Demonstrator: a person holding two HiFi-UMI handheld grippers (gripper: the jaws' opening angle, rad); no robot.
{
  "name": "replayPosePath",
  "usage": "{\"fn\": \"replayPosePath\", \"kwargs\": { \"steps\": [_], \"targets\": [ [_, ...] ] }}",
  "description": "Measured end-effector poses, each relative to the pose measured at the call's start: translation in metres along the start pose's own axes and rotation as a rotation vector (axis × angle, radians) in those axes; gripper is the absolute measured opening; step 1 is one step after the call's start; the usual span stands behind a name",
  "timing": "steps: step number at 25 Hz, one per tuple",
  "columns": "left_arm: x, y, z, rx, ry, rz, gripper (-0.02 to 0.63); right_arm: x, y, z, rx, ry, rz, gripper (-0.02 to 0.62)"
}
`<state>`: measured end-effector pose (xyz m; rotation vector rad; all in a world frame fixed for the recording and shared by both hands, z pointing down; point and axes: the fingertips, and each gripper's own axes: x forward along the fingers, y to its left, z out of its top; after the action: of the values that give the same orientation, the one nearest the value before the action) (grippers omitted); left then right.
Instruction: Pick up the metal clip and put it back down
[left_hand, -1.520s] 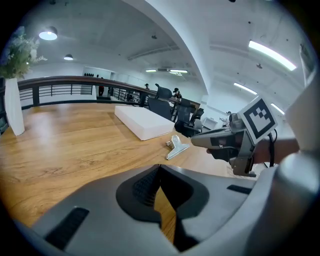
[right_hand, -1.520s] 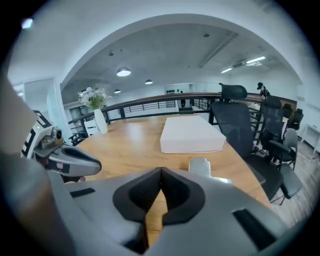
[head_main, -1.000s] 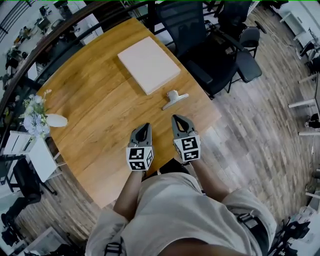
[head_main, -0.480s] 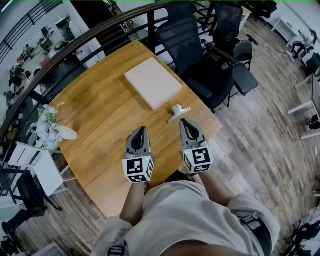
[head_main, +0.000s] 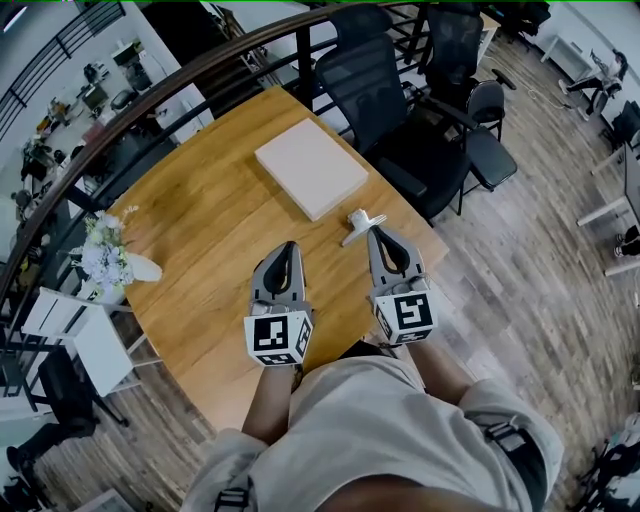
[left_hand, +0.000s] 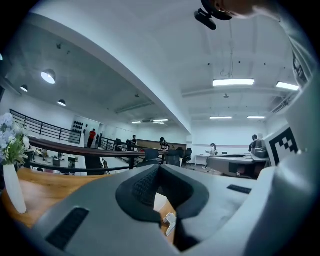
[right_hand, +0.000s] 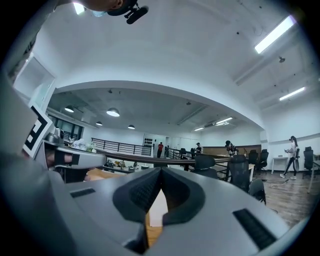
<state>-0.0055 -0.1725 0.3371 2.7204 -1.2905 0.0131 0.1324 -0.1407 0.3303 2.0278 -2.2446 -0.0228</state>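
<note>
**Both hand-held grippers rise empty; the clip stays on the desk**

The metal clip (head_main: 360, 223) lies on the desk (head_main: 200, 220) near its right edge, just beside the near corner of the flat white box (head_main: 311, 167). It lies against that box as it did a second ago. What has changed is the hand-held grippers: both have come up from low over the desk and now sit higher, pointing level. The left hand-held gripper (head_main: 287, 250) has its jaws closed on nothing, and so does the right hand-held gripper (head_main: 380, 235). In the head view the right one's tip lies close to the clip, though it hangs above it and does not touch it.

For the task, this fits two readings: the clip waiting to be picked up, or the clip already set back down with the hands drawing away (the frames do not settle which).

Counted:
- one clip
- one white box
- one vase of flowers (head_main: 110, 262)
- two hand-held grippers
- one desk
- at least two black chairs (head_main: 375, 75) past its far edge
</note>
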Motion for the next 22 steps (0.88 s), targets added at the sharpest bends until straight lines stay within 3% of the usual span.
{"fn": "replayPosePath", "kwargs": {
  "steps": [22],
  "targets": [
    [-0.002, -0.017, -0.008, 0.029, 0.02, -0.041, 0.025, -0.014, -0.005, 0.0, -0.002, 0.002, -0.016, 0.026]
  ]
}}
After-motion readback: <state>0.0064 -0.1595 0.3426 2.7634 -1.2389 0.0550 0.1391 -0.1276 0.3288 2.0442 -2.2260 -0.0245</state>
